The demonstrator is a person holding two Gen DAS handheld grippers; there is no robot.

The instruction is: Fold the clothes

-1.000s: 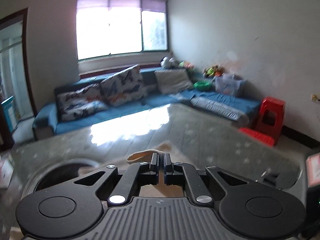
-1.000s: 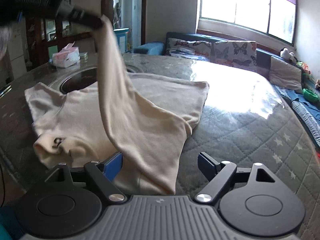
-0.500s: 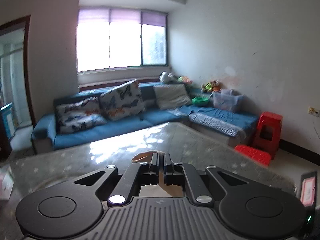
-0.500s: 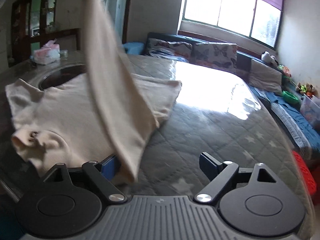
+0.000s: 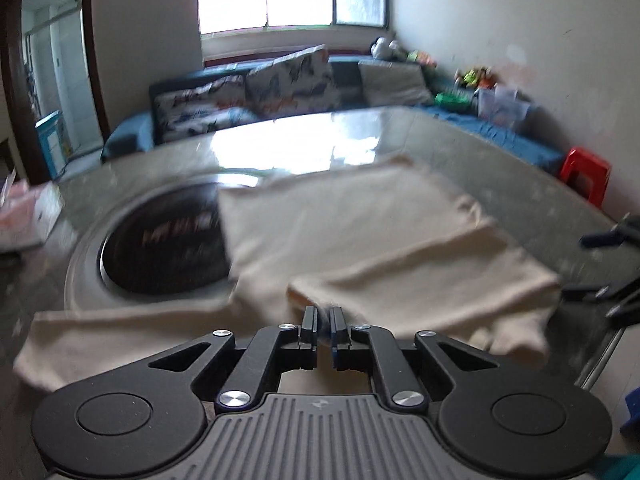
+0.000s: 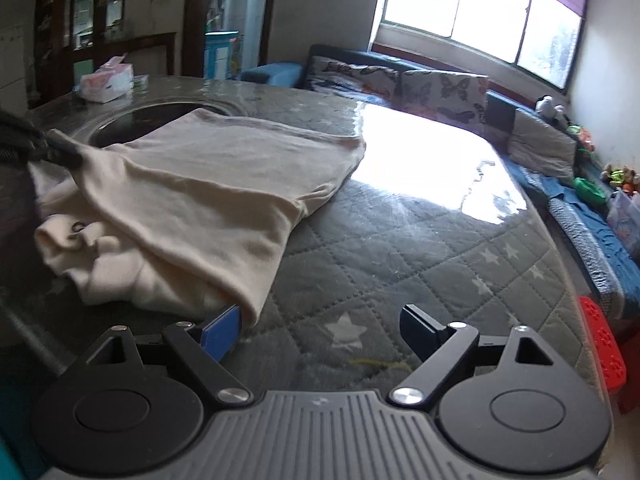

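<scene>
Table: a large round table (image 6: 420, 248) under a grey quilted star-print cover and clear glossy sheet, with a dark round inset (image 5: 168, 248) near its middle; a tissue box (image 6: 106, 84) sits at the far edge.

Garment: a cream long-sleeved top (image 6: 208, 184) lies on the near-left part of the table, partly over the inset. Its body is spread flat, one sleeve (image 5: 120, 332) stretches out toward the left in the left wrist view, and a wide fold of fabric (image 5: 420, 284) lies diagonally across the body.

What changed: a second ago that fold hung high in the air from the left tongs; half a second ago it was still raised and swinging. Now it is laid down over the body, so the first sideways fold looks as good as placed.

Left gripper (image 5: 324, 322): low at the cloth, its jaws nearly closed with only a thin slot between them, seemingly still pinching the fabric edge; motion blur leaves this uncertain.

Right gripper (image 6: 320, 330): spread wide, grasping nothing, hovering by the near corner of the fold, its blue pad (image 6: 222, 330) just beside the cloth.

Likely next: release the left pinch, smooth the fold, then take the other sleeve.
</scene>
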